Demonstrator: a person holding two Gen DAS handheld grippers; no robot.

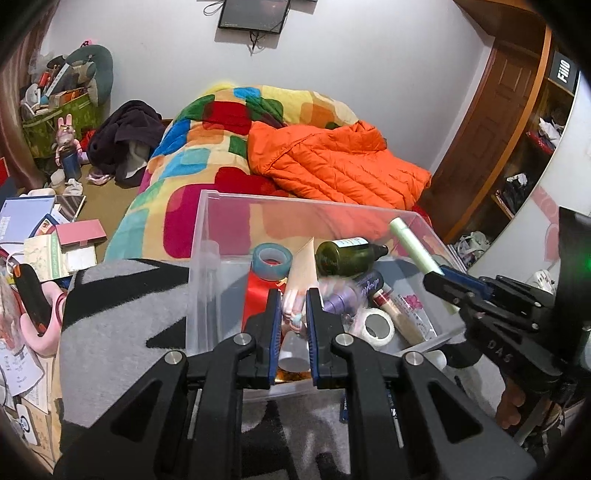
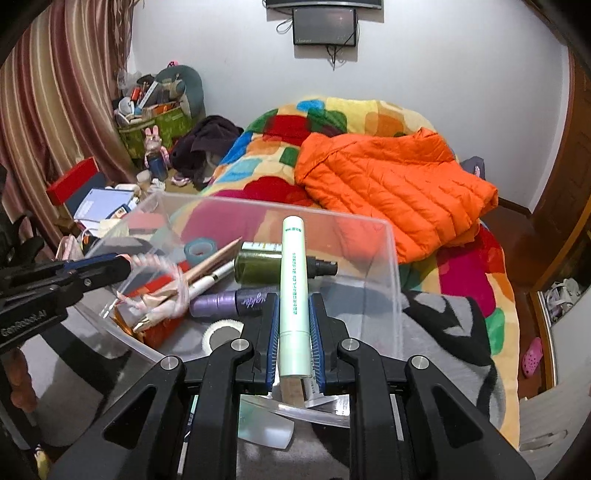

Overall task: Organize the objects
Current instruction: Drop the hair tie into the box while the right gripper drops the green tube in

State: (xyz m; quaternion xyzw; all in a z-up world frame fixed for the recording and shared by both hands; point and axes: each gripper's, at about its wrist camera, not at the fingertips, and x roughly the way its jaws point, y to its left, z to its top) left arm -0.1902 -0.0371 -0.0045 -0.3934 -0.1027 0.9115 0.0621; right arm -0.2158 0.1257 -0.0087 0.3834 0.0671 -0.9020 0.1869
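My right gripper (image 2: 294, 325) is clamped on a pale green tube (image 2: 293, 295), which stands up between the blue pads and juts forward over the clear plastic bin (image 2: 391, 258). My left gripper (image 1: 292, 317) is pinched tight on a small pink looped thing (image 1: 293, 314); it is blurred, so I cannot tell just what it is. Both grippers point steeply down over the near side of the bin, the left beside the right.

Inside the bin lie a dark green bottle (image 2: 258, 267), a purple tube (image 2: 229, 301), a blue tape roll (image 1: 271, 260), a white tape roll (image 1: 377, 326) and a red item (image 1: 255, 299), all crowded together. The bin rests on a grey and black blanket (image 1: 122, 314).

Beyond it, a bed carries a patchwork quilt (image 1: 207, 155) with an orange puffer jacket (image 2: 391, 188) lying on top. Books and boxes (image 1: 48, 236) clutter the floor at the left, striped curtains (image 2: 48, 92) hang behind, and a dark screen (image 2: 325, 26) is fixed on the white wall.
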